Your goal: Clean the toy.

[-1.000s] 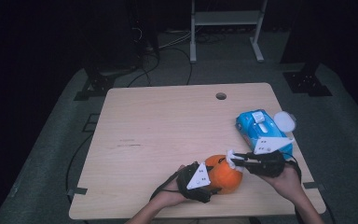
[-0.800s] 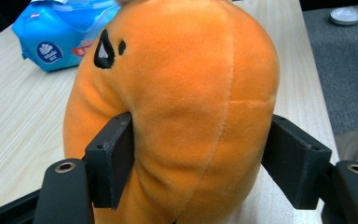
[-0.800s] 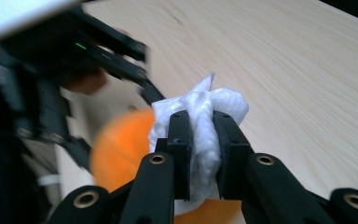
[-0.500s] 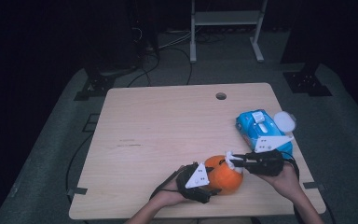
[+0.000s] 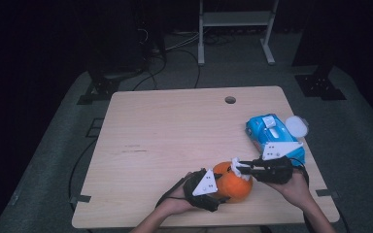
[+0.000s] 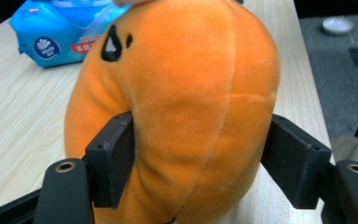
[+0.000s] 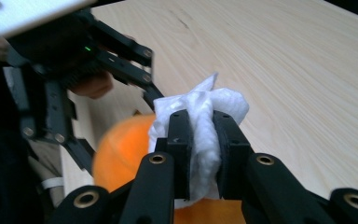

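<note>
An orange plush toy (image 5: 233, 185) with a black face mark stands near the table's front edge. My left gripper (image 5: 223, 188) is shut on it from the left. In the left gripper view both pads press into the toy's (image 6: 182, 93) sides, though the jaws have just been opening slightly. My right gripper (image 5: 241, 168) reaches in from the right, shut on a crumpled white wipe (image 7: 200, 100). The wipe (image 5: 236, 167) rests against the top of the toy (image 7: 121, 149).
A blue pack of wet wipes (image 5: 272, 133) lies at the right edge of the wooden table (image 5: 175, 126), with a white round lid (image 5: 297, 126) beside it. A cable hole (image 5: 230, 100) sits near the far edge. Dark floor and stands surround the table.
</note>
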The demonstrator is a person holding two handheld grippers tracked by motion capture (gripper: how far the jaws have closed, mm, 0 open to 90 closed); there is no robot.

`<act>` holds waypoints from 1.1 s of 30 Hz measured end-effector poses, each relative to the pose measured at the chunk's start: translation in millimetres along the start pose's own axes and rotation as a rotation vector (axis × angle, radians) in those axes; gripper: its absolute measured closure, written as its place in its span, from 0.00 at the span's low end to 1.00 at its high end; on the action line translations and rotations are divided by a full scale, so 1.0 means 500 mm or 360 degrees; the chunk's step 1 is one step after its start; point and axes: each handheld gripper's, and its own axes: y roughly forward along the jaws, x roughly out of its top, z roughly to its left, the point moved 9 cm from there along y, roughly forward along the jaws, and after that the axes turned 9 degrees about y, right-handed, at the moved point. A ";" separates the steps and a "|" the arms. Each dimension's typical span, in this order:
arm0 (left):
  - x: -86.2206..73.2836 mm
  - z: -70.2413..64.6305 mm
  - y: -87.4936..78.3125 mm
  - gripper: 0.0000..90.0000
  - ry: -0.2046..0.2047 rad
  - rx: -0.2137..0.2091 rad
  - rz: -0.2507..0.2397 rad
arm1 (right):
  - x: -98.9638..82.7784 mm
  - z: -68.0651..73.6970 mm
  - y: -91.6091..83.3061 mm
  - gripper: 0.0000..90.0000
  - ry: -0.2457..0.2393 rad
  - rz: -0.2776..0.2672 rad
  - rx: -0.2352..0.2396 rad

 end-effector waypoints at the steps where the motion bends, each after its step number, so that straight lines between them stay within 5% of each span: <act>1: 0.000 0.004 -0.001 0.33 -0.0022 0.0001 -0.0010 | -0.012 -0.025 -0.005 0.86 0.0058 -0.0008 -0.0023; 5: -0.010 0.028 -0.013 0.34 -0.0199 -0.0013 -0.0066 | -0.044 -0.062 -0.021 0.86 0.0139 0.0020 -0.0100; 6: -0.010 0.028 -0.013 0.34 -0.0199 -0.0013 -0.0066 | -0.047 -0.061 -0.023 0.86 0.0146 0.0015 -0.0088; 7: -0.012 0.041 -0.015 0.34 -0.0288 -0.0014 -0.0095 | -0.046 -0.056 -0.024 0.86 0.0137 0.0014 -0.0088; 9: -0.012 0.046 -0.014 0.34 -0.0330 -0.0010 -0.0103 | -0.034 -0.041 -0.022 0.86 0.0092 0.0004 -0.0088; 18: -0.007 0.049 -0.008 0.33 -0.0375 0.0039 -0.0095 | 0.016 0.049 0.006 0.86 -0.0136 -0.0005 -0.0028; 22: -0.010 0.056 -0.015 0.33 -0.0412 0.0036 -0.0118 | 0.019 0.042 0.006 0.86 -0.0158 -0.0011 -0.0064; 27: -0.004 0.062 -0.014 0.33 -0.0435 0.0041 -0.0145 | 0.004 0.003 -0.016 0.86 -0.0084 -0.0028 -0.0135; 30: 0.000 0.061 -0.012 0.33 -0.0425 0.0051 -0.0135 | 0.006 0.007 -0.016 0.86 -0.0088 -0.0037 -0.0134; 33: 0.007 0.051 -0.007 0.32 -0.0355 0.0072 -0.0104 | 0.022 0.050 0.007 0.86 -0.0152 -0.0034 -0.0065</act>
